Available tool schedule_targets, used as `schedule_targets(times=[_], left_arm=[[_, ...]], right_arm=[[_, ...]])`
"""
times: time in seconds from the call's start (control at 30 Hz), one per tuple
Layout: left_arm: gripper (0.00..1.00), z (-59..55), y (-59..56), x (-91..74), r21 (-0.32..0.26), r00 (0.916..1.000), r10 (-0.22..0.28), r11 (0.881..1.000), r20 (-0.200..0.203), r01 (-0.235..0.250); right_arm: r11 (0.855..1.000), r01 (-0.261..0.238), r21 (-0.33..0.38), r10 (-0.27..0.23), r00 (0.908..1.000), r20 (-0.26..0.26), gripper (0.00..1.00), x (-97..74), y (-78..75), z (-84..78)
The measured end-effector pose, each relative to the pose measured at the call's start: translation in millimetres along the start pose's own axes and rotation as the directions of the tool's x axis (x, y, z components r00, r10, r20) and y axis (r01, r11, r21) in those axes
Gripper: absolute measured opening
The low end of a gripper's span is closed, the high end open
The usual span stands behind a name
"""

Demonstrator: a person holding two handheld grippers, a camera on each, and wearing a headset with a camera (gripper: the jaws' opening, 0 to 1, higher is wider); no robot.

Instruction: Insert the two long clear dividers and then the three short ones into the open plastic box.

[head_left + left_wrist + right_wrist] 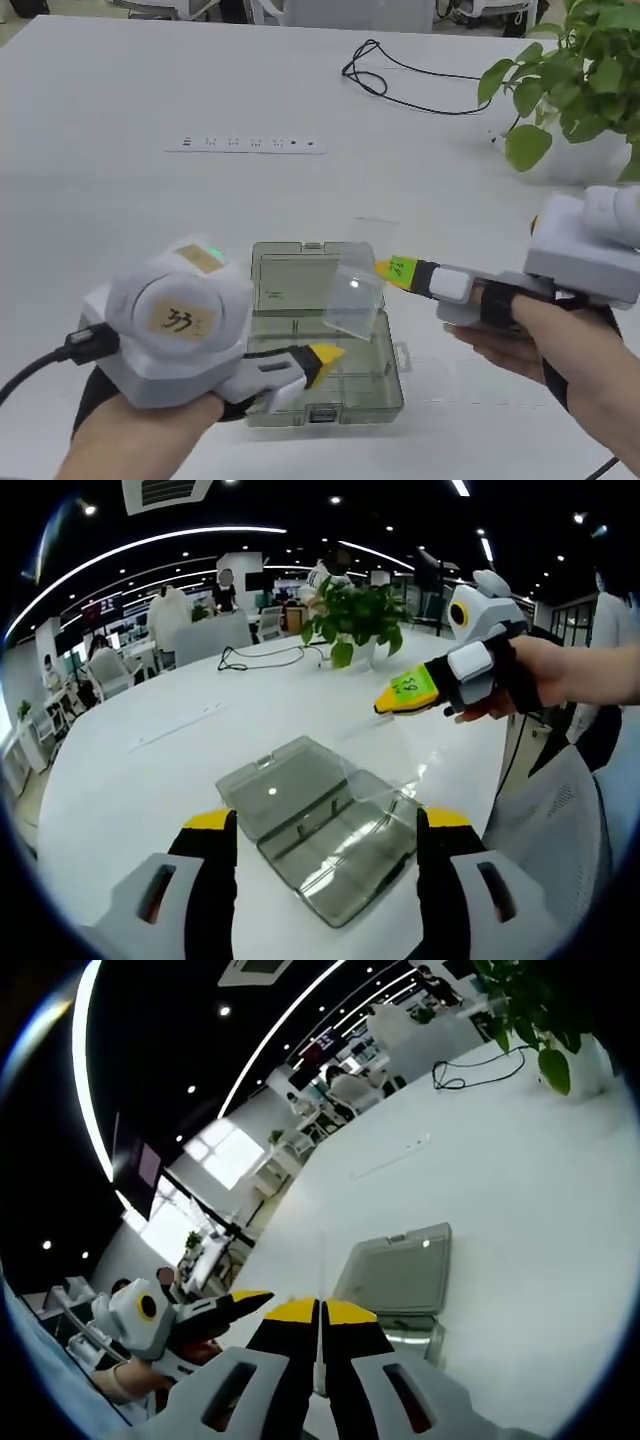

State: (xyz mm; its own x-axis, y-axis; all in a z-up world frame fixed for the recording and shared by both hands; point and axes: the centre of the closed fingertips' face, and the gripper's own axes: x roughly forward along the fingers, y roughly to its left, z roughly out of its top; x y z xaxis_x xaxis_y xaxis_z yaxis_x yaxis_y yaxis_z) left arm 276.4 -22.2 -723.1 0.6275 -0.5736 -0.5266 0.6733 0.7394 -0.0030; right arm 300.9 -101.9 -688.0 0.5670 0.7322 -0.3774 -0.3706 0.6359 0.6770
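Your white surface (100, 220) carries a flat white power strip (245, 143), mid-table, lying parallel to the far edge. A black cable (400, 80) loops on the far side and runs toward the potted plant (580, 70) at far right, which sits in a white pot (585, 160). Chairs (330, 12) stand past the far edge. Open-plan office behind you, ceiling light strips (290, 1030) on

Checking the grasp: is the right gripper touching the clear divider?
Touching. The right gripper view shows the right gripper shut on the clear divider, edge-on; in the head view it sits at the tips.
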Motion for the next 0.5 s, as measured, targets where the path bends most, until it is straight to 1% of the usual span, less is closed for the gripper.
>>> schedule_targets(times=[0.03, 0.07, 0.1, 0.17, 0.23, 0.27, 0.3, 0.33, 0.37, 0.4, 0.43, 0.47, 0.5], left_arm=[[0.79, -3.2, 1.9, -0.9, 0.004, 1.0, -0.002, 1.0, -0.006, 0.002], [0.81, -5.6, 2.6, -1.8, 0.005, 0.9999, -0.007, 1.0, -0.01, 0.007], [0.82, -8.1, 4.5, -2.9, 0.007, 0.9999, -0.008, 1.0, -0.011, 0.008], [0.89, -10.3, 6.1, -3.3, 0.009, 0.9999, -0.012, 1.0, -0.011, 0.012], [0.97, -15.0, 6.5, -4.0, 0.008, 0.9995, -0.027, 1.0, -0.015, 0.027], [1.0, -16.4, 6.5, -4.3, 0.012, 0.9994, -0.031, 0.999, -0.014, 0.031], [1.0, -19.1, 6.3, -4.5, 0.019, 0.999, -0.04, 0.999, -0.021, 0.041], [1.0, -20.8, 5.8, -5.2, 0.02, 0.9986, -0.046, 0.999, -0.026, 0.047], [1.0, -22.3, 5.6, -5.6, 0.023, 0.9982, -0.052, 0.998, -0.029, 0.053], [1.0, -25.2, 5.8, -5.8, 0.027, 0.9978, -0.059, 0.998, -0.032, 0.059], [1.0, -27.2, 5.9, -5.8, 0.031, 0.9974, -0.062, 0.998, -0.037, 0.063], [1.0, -29.5, 6.6, -6.0, 0.036, 0.9973, -0.064, 0.997, -0.037, 0.065], [1.0, -30.3, 6.8, -6.0, 0.036, 0.9971, -0.065, 0.997, -0.039, 0.066]], right_arm=[[1.0, 0.019, 0.006, -0.018, 0.9995, -0.026, 0.02, -0.1, -1.6, -1.5], [1.0, 0.03, 0.003, -0.03, 0.9988, -0.039, 0.02, 0.0, -2.2, -1.6], [0.999, 0.044, -0.011, -0.044, 0.9972, -0.06, 0.02, 0.5, -3.1, -2.0], [0.998, 0.057, -0.021, -0.058, 0.9954, -0.076, 0.02, 1.6, -3.6, -2.0], [0.997, 0.08, -0.007, -0.081, 0.989, -0.124, 0.02, 3.4, -4.2, -5.2], [0.996, 0.092, -0.013, -0.093, 0.9865, -0.135, 0.02, 4.3, -5.2, -5.7], [0.994, 0.11, -0.017, -0.111, 0.9791, -0.17, 0.02, 4.2, -6.8, -9.8], [0.992, 0.123, -0.021, -0.125, 0.9748, -0.185, 0.02, 4.6, -7.9, -11.2], [0.992, 0.125, -0.028, -0.128, 0.9714, -0.2, 0.02, 5.3, -7.7, -12.6], [0.989, 0.142, -0.031, -0.145, 0.963, -0.227, 0.02, 5.1, -8.7, -15.9], [0.988, 0.152, -0.039, -0.157, 0.9574, -0.242, 0.02, 4.8, -9.5, -17.4], [0.985, 0.166, -0.048, -0.172, 0.9451, -0.278, 0.02, 3.7, -10.7, -21.5], [0.984, 0.171, -0.05, -0.178, 0.9443, -0.277, 0.02, 4.2, -11.3, -21.0]])
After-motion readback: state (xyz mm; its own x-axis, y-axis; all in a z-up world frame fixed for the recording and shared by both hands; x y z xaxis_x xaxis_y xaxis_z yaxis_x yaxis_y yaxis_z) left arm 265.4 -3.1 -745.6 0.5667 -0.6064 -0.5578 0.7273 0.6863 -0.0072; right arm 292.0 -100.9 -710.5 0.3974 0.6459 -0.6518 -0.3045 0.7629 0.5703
